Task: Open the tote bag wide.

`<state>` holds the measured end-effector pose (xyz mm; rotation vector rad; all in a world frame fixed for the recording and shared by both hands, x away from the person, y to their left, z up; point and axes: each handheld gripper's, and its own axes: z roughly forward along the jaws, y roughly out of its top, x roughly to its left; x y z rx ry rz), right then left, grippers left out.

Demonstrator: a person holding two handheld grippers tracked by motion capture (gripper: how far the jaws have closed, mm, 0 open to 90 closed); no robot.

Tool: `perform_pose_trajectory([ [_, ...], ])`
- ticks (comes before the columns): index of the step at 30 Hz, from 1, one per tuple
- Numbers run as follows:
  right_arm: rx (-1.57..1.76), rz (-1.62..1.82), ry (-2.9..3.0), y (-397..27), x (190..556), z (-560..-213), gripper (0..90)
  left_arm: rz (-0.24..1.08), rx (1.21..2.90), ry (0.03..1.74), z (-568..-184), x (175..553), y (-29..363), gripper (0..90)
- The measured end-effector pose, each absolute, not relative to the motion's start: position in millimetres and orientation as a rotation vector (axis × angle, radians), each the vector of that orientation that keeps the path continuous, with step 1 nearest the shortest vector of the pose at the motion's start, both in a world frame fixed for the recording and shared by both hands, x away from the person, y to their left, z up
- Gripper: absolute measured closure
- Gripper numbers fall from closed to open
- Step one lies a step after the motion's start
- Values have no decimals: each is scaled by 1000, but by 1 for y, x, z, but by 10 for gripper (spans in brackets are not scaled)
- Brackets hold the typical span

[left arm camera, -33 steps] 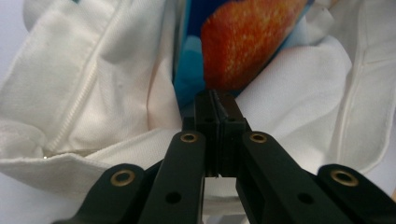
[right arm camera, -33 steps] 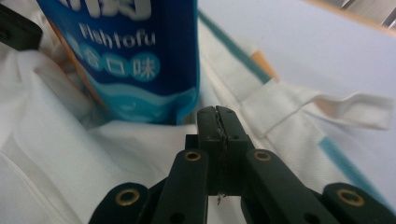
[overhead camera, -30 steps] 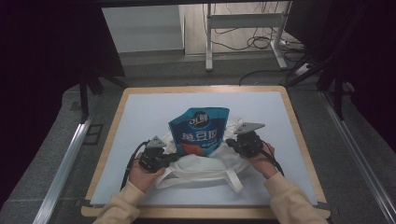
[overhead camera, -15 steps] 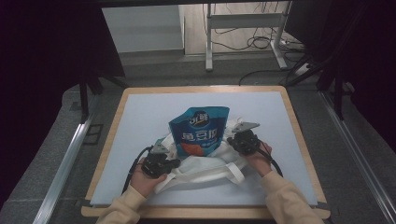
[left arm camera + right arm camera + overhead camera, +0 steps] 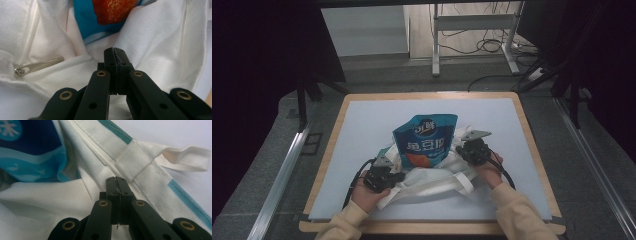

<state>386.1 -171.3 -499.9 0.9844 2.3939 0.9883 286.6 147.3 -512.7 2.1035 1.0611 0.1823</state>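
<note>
A blue snack pouch (image 5: pixel 424 137) stands upright in the mouth of a white cloth bag (image 5: pixel 432 181) lying on the pale mat. My left gripper (image 5: pixel 400 177) is at the bag's left rim and my right gripper (image 5: pixel 459 150) at its right rim. In the left gripper view the jaws (image 5: pixel 113 53) are shut, nipping white cloth just below the pouch's blue and red print (image 5: pixel 86 25). In the right gripper view the jaws (image 5: pixel 116 181) are shut on the bag's hem beside a teal-striped strap (image 5: pixel 140 157), with the pouch (image 5: pixel 30 152) to the left.
The bag's strap (image 5: pixel 462 180) lies looped toward the near edge. A metal zipper pull (image 5: pixel 40 65) hangs inside the bag at the left. The pale mat (image 5: pixel 372 120) sits on a wood-rimmed table (image 5: pixel 532 145); beyond it are floor cables and a metal stand (image 5: pixel 472 30).
The left hand has slipped slightly toward the near edge with the bag's rim. The pouch and the right hand stay where they were.
</note>
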Motion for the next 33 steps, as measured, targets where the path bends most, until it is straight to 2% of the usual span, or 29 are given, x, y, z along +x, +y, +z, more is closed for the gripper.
perform_pose_trajectory([
  [17,877,1138,2340,-179,364,-471,887,270,1920,1017,-478,279,172,893],
  [28,847,1211,2278,-216,341,-455,874,334,1827,1085,-473,273,207,891],
  [31,876,1232,2257,-231,339,-454,837,345,1809,1131,-479,272,219,872],
  [33,901,1251,2246,-242,338,-454,770,342,1794,1170,-486,273,227,842],
])
